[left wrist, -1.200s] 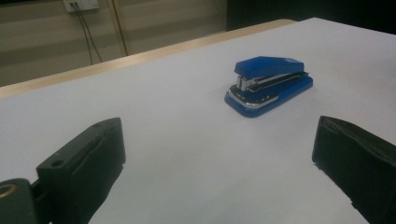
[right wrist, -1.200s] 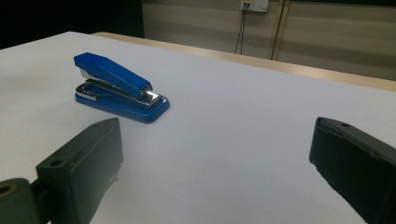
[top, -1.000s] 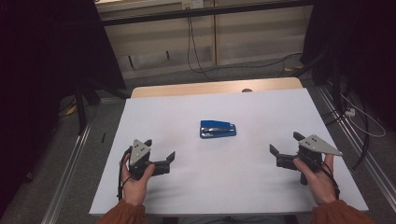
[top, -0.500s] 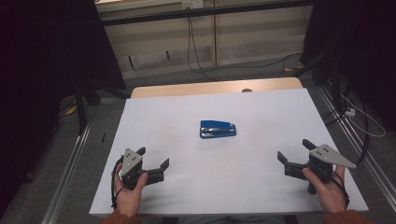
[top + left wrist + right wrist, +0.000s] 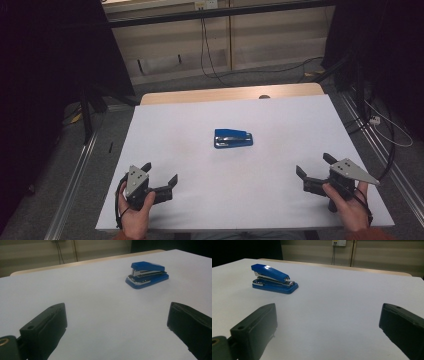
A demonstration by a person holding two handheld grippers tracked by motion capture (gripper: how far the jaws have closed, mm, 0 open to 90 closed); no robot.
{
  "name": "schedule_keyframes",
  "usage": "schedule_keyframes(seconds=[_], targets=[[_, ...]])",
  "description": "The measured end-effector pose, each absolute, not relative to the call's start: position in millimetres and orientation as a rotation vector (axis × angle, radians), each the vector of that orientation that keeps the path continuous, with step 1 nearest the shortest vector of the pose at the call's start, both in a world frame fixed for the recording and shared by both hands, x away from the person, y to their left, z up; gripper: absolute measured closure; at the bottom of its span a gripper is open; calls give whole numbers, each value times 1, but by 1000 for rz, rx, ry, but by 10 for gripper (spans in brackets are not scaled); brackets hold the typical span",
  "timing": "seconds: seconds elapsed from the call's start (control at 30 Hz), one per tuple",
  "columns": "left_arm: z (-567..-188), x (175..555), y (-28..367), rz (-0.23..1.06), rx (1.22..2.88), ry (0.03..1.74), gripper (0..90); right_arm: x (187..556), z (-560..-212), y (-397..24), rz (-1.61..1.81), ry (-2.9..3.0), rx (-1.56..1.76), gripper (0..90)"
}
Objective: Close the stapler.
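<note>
Fingers of both grippers are spread wide apart, with nothing held between them. At the near edge of the table [image 5: 165, 120], the left gripper [image 5: 161, 179] is seen at about seven o'clock and the right gripper [image 5: 314, 173] at about five o'clock, each gripped in a hand and angled inward toward the middle. From the left gripper view, bare white surface is seen between the open jaws, and the same is seen from the right gripper view. Farther out, near the centre of the table and slightly toward twelve o'clock, a blue stapler [image 5: 233, 138] is found lying flat and closed, well apart from both grippers; it is seen at about one o'clock from the left gripper [image 5: 147, 273] and at about eleven o'clock from the right [image 5: 274, 278]. No contact with the stapler is shown, so the work is judged to be at its very start: approach, grasp and any handling are all left to be done.
</note>
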State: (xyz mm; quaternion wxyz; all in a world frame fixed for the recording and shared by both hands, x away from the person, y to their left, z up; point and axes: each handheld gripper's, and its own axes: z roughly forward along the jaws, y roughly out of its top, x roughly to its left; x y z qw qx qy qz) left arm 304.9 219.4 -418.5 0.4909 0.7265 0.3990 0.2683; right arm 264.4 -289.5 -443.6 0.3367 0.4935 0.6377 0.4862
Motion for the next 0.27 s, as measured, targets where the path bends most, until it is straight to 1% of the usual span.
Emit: schedule_keyframes(seconds=[0.27], targets=[[-420,312,224,652,1736,1015,29,269,-445,-285,1259,1683,1279,14]])
